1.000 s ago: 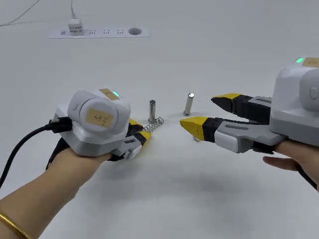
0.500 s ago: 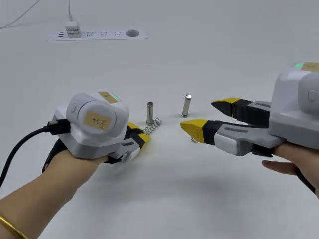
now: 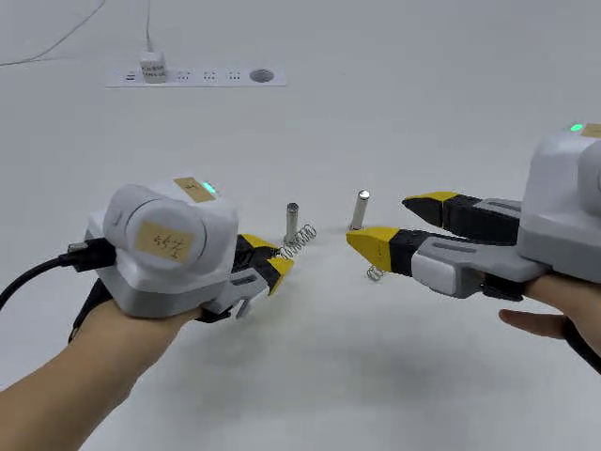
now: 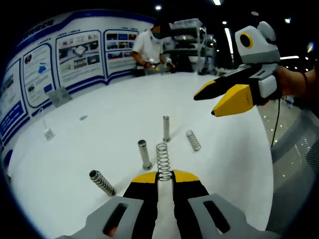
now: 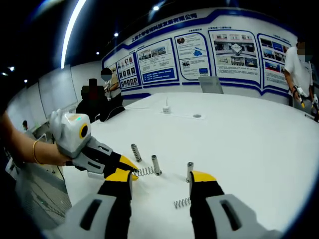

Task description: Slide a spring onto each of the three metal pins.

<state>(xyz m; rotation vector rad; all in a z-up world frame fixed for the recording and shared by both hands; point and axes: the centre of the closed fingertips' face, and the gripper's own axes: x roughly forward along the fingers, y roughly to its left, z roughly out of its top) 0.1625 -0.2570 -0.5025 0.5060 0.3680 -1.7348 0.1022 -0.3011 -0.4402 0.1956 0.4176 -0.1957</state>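
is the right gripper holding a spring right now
No, the right gripper stands open with nothing between its jaws, and the loose spring lies on the table.

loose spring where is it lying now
In the head view the loose spring lies on the table under the right gripper, near the right-hand pin.

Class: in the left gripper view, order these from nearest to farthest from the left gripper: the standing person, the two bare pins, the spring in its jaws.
1. Spring, held in the left gripper's jaws.
2. Nearer bare pin, just left of that spring.
3. Farther bare pin, straight ahead.
4. Person, at the table's far edge.
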